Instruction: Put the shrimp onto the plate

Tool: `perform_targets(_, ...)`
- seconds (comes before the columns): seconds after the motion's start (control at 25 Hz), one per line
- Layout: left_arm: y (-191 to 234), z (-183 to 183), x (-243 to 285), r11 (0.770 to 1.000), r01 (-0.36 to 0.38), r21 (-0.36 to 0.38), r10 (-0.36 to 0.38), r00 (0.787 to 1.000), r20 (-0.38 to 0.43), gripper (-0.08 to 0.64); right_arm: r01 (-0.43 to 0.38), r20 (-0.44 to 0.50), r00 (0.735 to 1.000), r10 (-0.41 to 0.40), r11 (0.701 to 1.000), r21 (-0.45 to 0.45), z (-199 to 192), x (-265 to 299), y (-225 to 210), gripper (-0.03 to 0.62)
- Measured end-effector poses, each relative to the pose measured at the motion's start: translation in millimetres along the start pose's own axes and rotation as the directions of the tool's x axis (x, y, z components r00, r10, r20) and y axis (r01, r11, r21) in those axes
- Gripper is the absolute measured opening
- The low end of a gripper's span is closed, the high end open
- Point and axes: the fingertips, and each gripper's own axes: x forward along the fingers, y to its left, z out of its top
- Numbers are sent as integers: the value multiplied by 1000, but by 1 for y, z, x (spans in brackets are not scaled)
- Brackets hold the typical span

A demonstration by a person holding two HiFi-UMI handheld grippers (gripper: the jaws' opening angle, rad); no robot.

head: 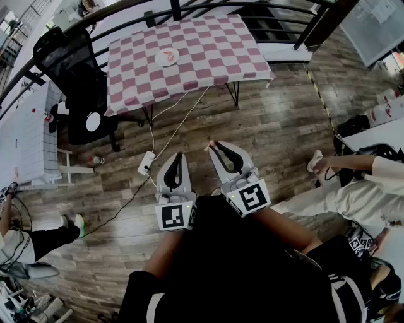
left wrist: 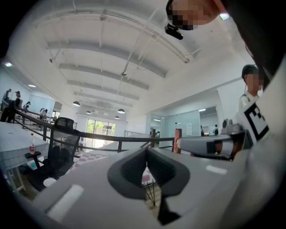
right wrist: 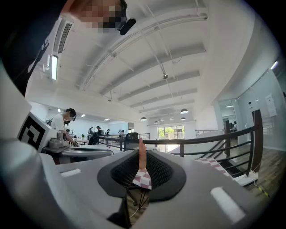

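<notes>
A table with a pink-and-white checked cloth stands far ahead, bearing a small white plate with something orange on it. Both grippers hang low over the wooden floor, close to my body and well short of the table. My right gripper is shut on a thin orange-pink shrimp that sticks up from its closed tips; in the left gripper view the shrimp shows at the end of that gripper. My left gripper is shut with nothing between its jaws.
A black office chair stands left of the table, and a dark railing runs behind it. A white power strip and cables lie on the floor ahead. A person sits at the right. A white desk is at the left.
</notes>
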Motion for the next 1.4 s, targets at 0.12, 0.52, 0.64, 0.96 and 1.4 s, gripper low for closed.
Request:
perform_targets(0.12,2,-5,4,1000,2,-8,-2,1000,-7,9,-9,-4,1000,9,1000,3,-4,4,0,49)
perform_targets(0.52,-5,-10,6,1000,7,-8,-7,1000,-13,9,-7,0,1000,7,998,55,-11,0,-11,57)
perform_targets(0.64,-9,-10,6,1000,-2,-9,2,1000,-13,9,-12,1,1000,12,998,58,-13,-4,-13,57)
perform_targets(0.96,0,-23,3,998,-61,-29,59,997,-47,9,7,-23,1000,-5,996,87,-31,-15,-30,57)
perform_targets(1.4,46,-38,74,998,-27,-57,22,997,-79,9,75,-74,995,-70,994,78,-45,46,-60,57)
